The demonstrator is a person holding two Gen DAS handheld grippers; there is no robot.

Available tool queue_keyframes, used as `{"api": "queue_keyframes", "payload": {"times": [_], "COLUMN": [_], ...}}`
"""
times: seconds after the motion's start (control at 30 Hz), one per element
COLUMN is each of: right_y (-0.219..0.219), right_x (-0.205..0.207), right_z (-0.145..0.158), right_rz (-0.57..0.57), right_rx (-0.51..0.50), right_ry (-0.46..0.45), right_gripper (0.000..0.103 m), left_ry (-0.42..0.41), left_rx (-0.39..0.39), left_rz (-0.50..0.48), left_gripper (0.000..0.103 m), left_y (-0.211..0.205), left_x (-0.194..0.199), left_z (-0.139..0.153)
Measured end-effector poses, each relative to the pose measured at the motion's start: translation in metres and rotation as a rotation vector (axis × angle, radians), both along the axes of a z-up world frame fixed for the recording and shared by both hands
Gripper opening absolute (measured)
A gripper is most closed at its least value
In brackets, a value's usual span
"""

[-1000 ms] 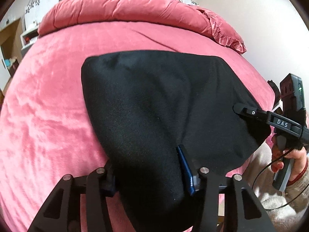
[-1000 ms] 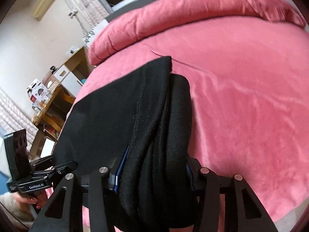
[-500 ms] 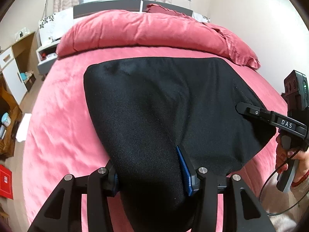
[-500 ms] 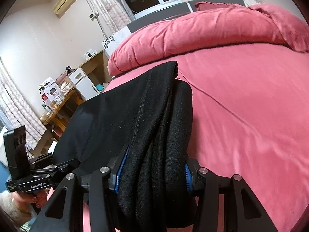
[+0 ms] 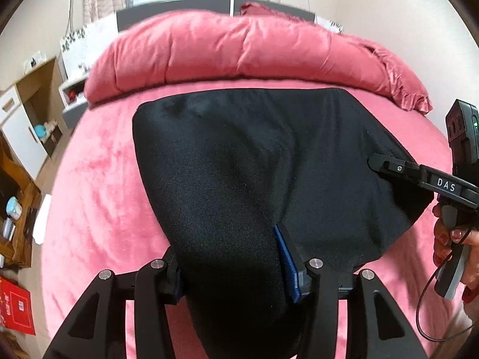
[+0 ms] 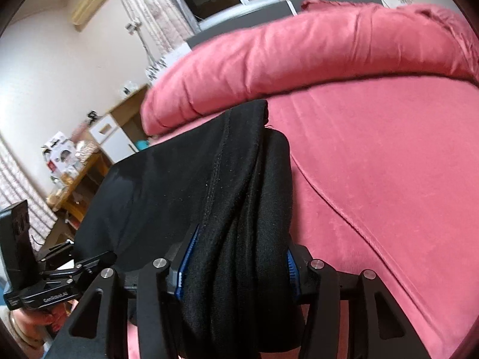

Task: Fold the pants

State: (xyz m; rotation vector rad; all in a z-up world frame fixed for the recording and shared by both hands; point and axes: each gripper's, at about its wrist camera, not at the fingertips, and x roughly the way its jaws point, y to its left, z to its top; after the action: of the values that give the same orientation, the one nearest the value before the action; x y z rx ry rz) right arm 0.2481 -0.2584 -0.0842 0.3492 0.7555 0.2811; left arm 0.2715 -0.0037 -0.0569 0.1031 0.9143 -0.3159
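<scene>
Both grippers, left & right, stay clamped on the black pants, now lifted higher over the bed (fold carry underway, prob. mid-task).

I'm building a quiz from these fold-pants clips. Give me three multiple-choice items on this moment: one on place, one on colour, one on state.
1. The pants are spread over: A) a desk B) the bed C) a chair
2. The bed cover is: A) pink B) grey C) green
3. The right gripper is: A) open B) shut on the pants C) out of view

B: pink bedding shows on all sides of the fabric.
A: cover and pillows are pink.
B: bunched black fabric fills its jaws; the left gripper clamps fabric too.
</scene>
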Motion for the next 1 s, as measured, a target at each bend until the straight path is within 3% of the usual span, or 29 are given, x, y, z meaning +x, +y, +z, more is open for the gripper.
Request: {"api": "queue_keyframes", "payload": {"times": [0.07, 0.13, 0.27, 0.33, 0.43, 0.5, 0.63, 0.77, 0.87, 0.93, 1.0], "right_y": [-0.002, -0.007, -0.003, 0.004, 0.017, 0.031, 0.058, 0.048, 0.040, 0.039, 0.036], "right_x": [0.011, 0.008, -0.004, -0.018, -0.055, -0.071, -0.070, -0.065, -0.062, -0.062, -0.069], "right_z": [-0.019, -0.028, -0.015, 0.004, 0.037, 0.045, 0.030, 0.005, 0.007, 0.013, 0.018], "right_rz": [-0.015, -0.031, -0.056, -0.100, -0.105, -0.059, 0.059, 0.018, -0.015, -0.029, -0.039], "right_rx": [-0.020, -0.017, -0.081, -0.179, -0.242, -0.273, -0.335, -0.399, -0.353, -0.317, -0.263], "right_ry": [0.053, 0.032, 0.020, -0.027, -0.192, -0.233, -0.150, -0.065, -0.033, -0.023, -0.015], "right_gripper": [0.059, 0.070, 0.074, 0.071, 0.066, 0.051, 0.026, 0.000, 0.000, 0.000, 0.013], "left_ry": [0.009, -0.012, -0.029, -0.085, -0.213, -0.232, -0.146, -0.082, -0.034, 0.011, 0.064], "left_rx": [-0.022, -0.054, -0.090, -0.065, -0.023, -0.002, 0.114, 0.228, 0.318, 0.277, 0.153], "left_rz": [0.024, 0.049, 0.092, 0.116, 0.134, 0.113, 0.078, 0.049, 0.050, 0.073, 0.116], "left_gripper": [0.067, 0.078, 0.080, 0.077, 0.077, 0.077, 0.072, 0.074, 0.067, 0.060, 0.059], "left_y": [0.005, 0.014, 0.023, 0.025, 0.018, 0.009, -0.012, -0.019, -0.022, -0.016, -0.002], "left_x": [0.006, 0.002, -0.022, -0.046, -0.079, -0.091, -0.083, -0.081, -0.087, -0.091, -0.100], "left_z": [-0.013, -0.017, -0.012, -0.001, 0.013, 0.010, -0.011, -0.032, -0.043, -0.046, -0.042]}}
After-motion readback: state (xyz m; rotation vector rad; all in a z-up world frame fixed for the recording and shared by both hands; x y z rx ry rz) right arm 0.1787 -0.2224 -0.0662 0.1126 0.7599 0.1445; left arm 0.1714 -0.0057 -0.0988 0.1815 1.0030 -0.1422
